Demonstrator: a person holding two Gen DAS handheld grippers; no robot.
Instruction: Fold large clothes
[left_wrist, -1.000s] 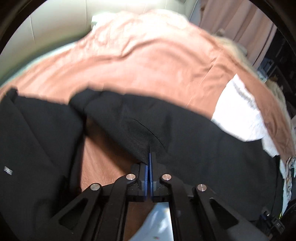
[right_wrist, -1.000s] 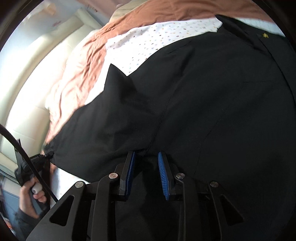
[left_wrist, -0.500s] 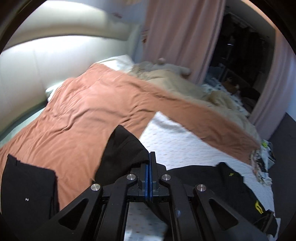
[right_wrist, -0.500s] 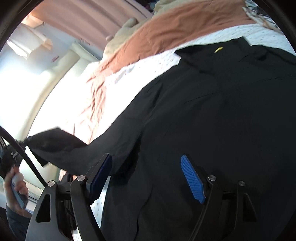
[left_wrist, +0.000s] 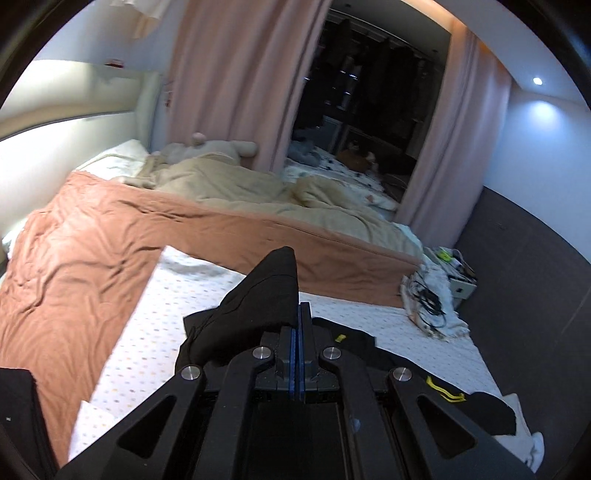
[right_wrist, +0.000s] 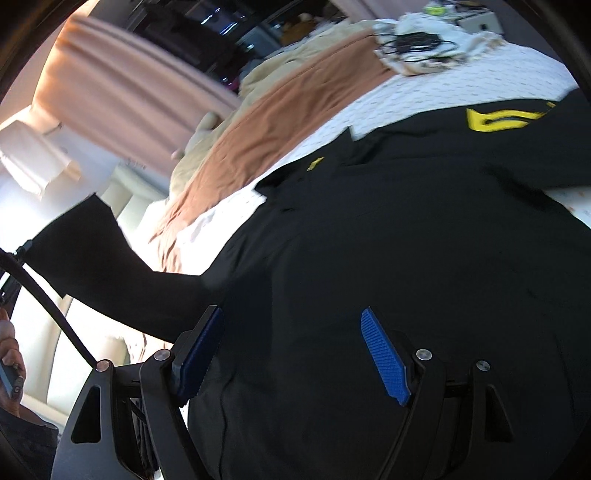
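- Left gripper (left_wrist: 299, 317): black linkage arms, blue ribbed pads; jaws pressed together on a fold of the black garment (left_wrist: 258, 314), which peaks above the tips in a soft cone.
- Right gripper (right_wrist: 291, 350): same build; jaws spread wide, hovering over the cloth with nothing pinched between them.
- Black garment, right wrist view (right_wrist: 406, 258): matte, smooth weave, yellow markings (right_wrist: 495, 120) at the far right; body lies flat on the bed, long axis running near to far; one sleeve (right_wrist: 96, 258) lifted off to the left, stretched taut.
- Dotted white sheet (left_wrist: 159, 332): under the garment, lightly rumpled.
- Rust-brown blanket (left_wrist: 92, 251): creased, left and far.
- Beige duvet (left_wrist: 251, 188): bunched beyond it.
- Pink curtains (left_wrist: 236, 74): pleated, far.
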